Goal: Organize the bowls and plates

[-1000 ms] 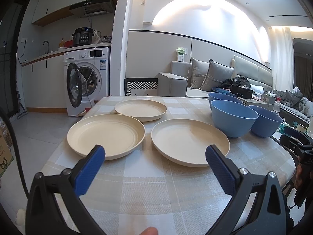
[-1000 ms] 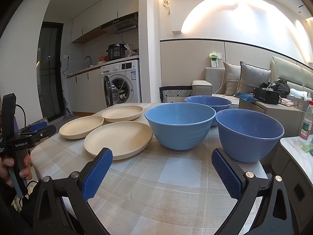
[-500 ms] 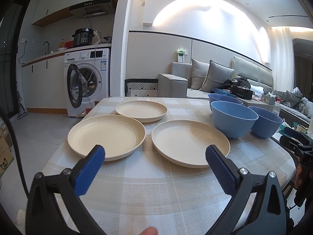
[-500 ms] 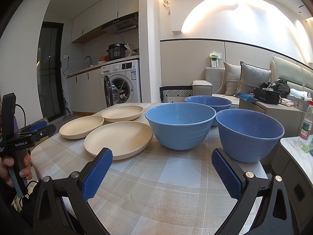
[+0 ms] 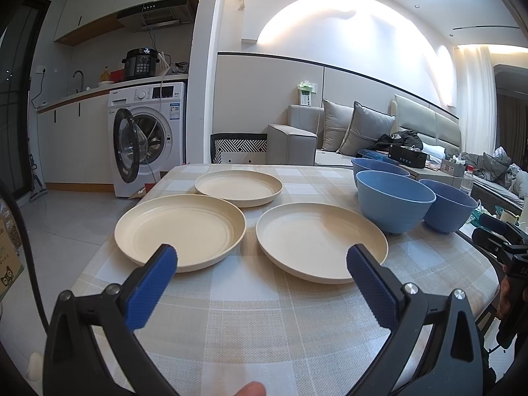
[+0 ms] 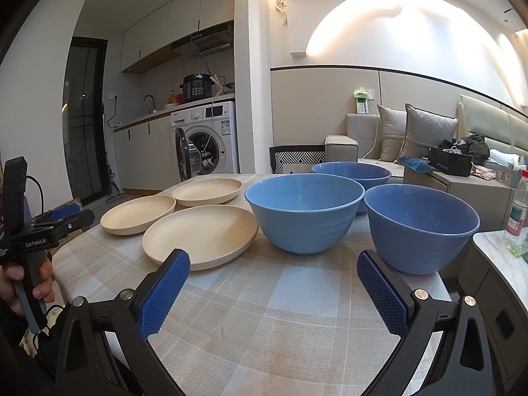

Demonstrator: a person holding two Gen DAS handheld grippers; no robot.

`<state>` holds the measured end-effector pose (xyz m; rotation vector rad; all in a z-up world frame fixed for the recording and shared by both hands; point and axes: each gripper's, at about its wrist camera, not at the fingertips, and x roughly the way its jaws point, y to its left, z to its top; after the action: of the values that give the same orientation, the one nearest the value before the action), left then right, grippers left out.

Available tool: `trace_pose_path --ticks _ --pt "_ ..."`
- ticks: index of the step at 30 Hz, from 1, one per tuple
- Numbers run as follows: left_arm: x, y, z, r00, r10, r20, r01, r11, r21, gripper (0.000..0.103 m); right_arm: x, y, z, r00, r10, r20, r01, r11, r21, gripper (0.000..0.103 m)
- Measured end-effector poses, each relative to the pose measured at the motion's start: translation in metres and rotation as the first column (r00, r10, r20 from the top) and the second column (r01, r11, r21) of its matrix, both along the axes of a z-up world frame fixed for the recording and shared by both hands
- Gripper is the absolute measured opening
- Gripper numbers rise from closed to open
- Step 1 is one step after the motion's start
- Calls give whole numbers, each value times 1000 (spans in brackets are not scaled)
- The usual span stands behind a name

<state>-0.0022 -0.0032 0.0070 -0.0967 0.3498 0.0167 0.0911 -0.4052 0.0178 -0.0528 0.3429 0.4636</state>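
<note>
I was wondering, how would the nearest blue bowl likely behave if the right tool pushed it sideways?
The nearest blue bowl stands on a small base under a wide rim, so it may tip rather than slide. The checked tablecloth could drag or bunch. Its smooth wall looks rigid, perhaps slippery.

Three plates (image 5: 180,229) left on table (image 5: 264,323), three bowls (image 5: 394,199) right.

From my left gripper (image 5: 260,260), open checked tablecloth (image 5: 264,316) runs clear up to two cream plates (image 5: 180,227) (image 5: 320,239), with a narrow gap between them. My right gripper (image 6: 272,265) faces a bare strip, then two blue bowls (image 6: 303,213) (image 6: 420,224) nearly touching, blocking the third bowl (image 6: 351,171) behind.
</note>
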Motion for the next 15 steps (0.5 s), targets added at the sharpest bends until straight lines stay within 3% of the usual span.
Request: trace_pose_path --ticks 15 --pt "-1 1 3 1000 2 2 -2 1000 3 103 0 0 0 1000 0 1 0 1000 1 103"
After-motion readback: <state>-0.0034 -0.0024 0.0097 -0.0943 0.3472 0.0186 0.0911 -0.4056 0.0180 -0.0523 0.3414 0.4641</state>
